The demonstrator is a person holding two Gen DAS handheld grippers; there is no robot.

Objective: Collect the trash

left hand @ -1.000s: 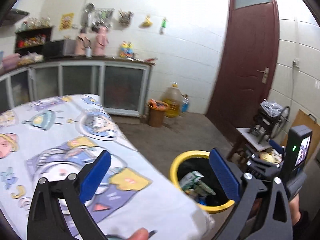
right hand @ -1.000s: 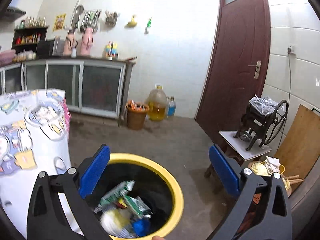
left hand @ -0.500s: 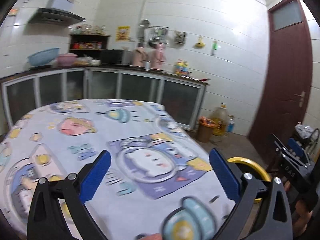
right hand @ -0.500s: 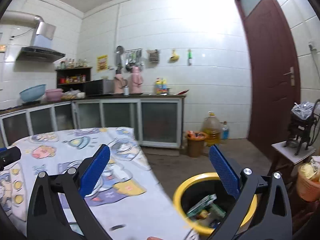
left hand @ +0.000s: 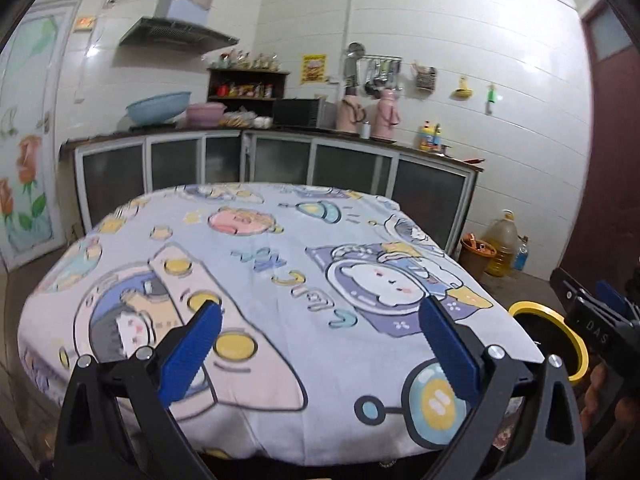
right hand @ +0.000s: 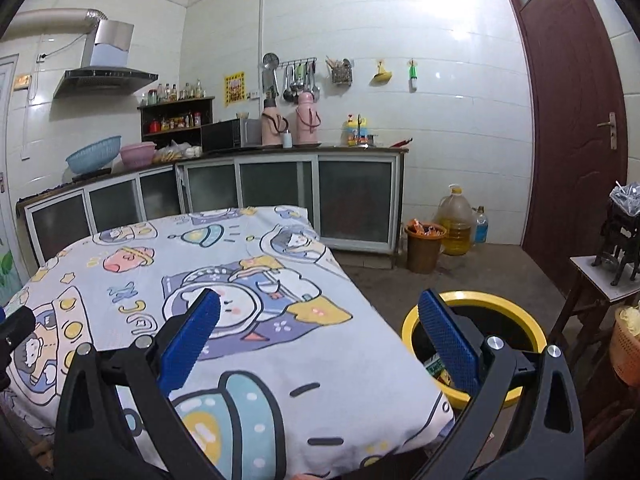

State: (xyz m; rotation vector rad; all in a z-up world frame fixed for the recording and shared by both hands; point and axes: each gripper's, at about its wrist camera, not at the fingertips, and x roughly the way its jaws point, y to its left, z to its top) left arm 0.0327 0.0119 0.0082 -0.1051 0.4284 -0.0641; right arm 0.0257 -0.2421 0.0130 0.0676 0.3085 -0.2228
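Observation:
A yellow-rimmed black trash bin (right hand: 476, 312) stands on the floor right of the table, with wrappers (right hand: 438, 366) showing inside; its rim (left hand: 560, 328) also shows in the left wrist view. My left gripper (left hand: 320, 344) hangs open above the near part of the cartoon-print tablecloth (left hand: 280, 272), nothing between its blue pads. My right gripper (right hand: 320, 340) is open too, its left finger over the cloth (right hand: 240, 320) and its right finger over the bin. The right gripper's body (left hand: 600, 332) and a hand (left hand: 600, 384) appear at the left wrist view's right edge.
Glass-front cabinets (right hand: 280, 188) line the back wall, holding flasks, bowls and a microwave. A brown bucket (right hand: 424, 246) and an oil jug (right hand: 456, 220) sit on the floor by a dark red door (right hand: 572, 120). A small table (right hand: 600, 284) and an orange basket (right hand: 626, 344) stand at right.
Both grippers swung left and back from over the bin toward the table. The bin slid to the right in both views and the whole tablecloth came into sight. Both stayed open.

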